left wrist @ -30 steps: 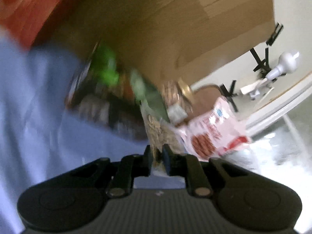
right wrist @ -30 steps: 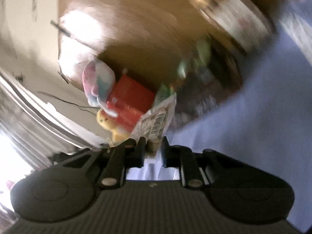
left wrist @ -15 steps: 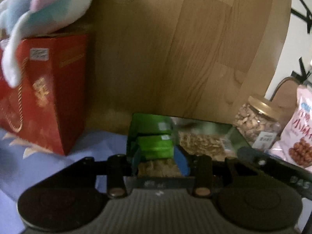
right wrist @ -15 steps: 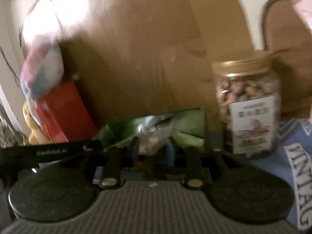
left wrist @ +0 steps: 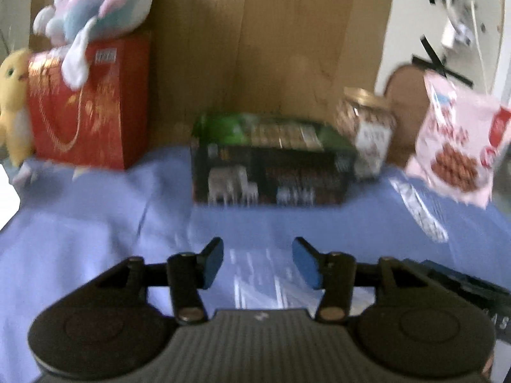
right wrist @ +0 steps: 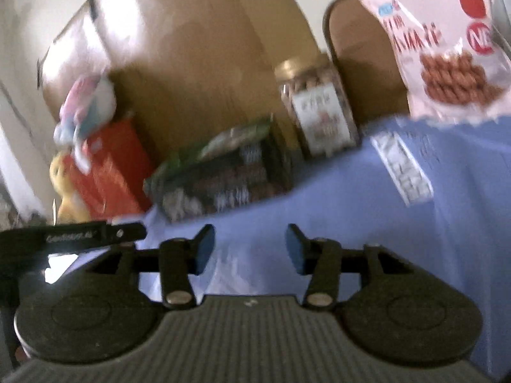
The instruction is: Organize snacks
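Observation:
A dark snack box with a green top [left wrist: 271, 159] stands on the blue cloth against the cardboard wall; it also shows in the right wrist view [right wrist: 220, 178]. Right of it stand a jar of nuts [left wrist: 365, 131] [right wrist: 319, 108] and a pink snack bag [left wrist: 456, 140] [right wrist: 447, 41]. My left gripper [left wrist: 258, 263] is open and empty, drawn back in front of the box. My right gripper [right wrist: 247, 252] is open and empty, also well short of the box.
A red gift box [left wrist: 86, 105] with a plush toy [left wrist: 95, 16] on top and a yellow plush chick [left wrist: 11, 102] stand at the left. A tall cardboard panel [left wrist: 271, 38] backs the row. The blue cloth [left wrist: 95, 223] covers the table.
Both grippers held the green-topped snack pack, set it against the cardboard, opened and pulled back. The box now stands free on the cloth.

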Tool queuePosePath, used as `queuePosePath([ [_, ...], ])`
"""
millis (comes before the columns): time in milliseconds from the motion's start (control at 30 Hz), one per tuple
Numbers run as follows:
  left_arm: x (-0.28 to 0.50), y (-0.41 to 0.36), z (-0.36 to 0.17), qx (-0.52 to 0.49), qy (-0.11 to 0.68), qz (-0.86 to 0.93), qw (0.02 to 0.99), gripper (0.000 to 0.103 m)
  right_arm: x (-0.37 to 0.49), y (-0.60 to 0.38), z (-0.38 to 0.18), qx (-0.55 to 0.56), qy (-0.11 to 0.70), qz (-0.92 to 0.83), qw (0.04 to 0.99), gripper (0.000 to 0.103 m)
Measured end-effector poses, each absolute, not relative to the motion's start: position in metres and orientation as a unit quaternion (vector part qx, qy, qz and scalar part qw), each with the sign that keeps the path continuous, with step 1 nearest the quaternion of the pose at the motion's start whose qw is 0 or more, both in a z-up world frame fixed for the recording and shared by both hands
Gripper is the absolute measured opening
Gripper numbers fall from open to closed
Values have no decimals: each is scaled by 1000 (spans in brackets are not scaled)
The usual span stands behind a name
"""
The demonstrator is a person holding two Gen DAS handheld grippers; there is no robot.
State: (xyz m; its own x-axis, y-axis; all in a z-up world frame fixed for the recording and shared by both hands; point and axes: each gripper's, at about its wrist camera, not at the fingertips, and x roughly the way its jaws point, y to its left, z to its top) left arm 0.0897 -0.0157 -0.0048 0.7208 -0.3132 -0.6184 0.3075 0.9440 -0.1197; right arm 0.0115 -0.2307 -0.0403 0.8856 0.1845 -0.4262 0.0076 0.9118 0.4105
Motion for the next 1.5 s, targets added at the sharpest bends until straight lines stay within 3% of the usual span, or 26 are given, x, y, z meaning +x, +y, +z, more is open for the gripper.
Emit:
queuePosePath([
  [67,73,-15,-10,0,340,-164,926,66,-5,-224,-47,202,254,55,944,61],
  [100,64,-16,-12,8,340,-159,927,82,-12,-220,-49,202,260,60,943,62],
  [167,49,-18,-12,24,331,-147,932,101,-26,-215,-51,205,263,63,940,63],
  [200,39,-17,-10,33,322,-140,936,103,-31,-214,-52,208,268,66,938,63],
  [1033,-78,-22,-4,95,260,-77,958,103,-135,-205,-37,218,234,22,947,84],
  [1500,-76,-18,4,55,308,-133,940,103,-139,-207,-41,220,219,9,950,90],
])
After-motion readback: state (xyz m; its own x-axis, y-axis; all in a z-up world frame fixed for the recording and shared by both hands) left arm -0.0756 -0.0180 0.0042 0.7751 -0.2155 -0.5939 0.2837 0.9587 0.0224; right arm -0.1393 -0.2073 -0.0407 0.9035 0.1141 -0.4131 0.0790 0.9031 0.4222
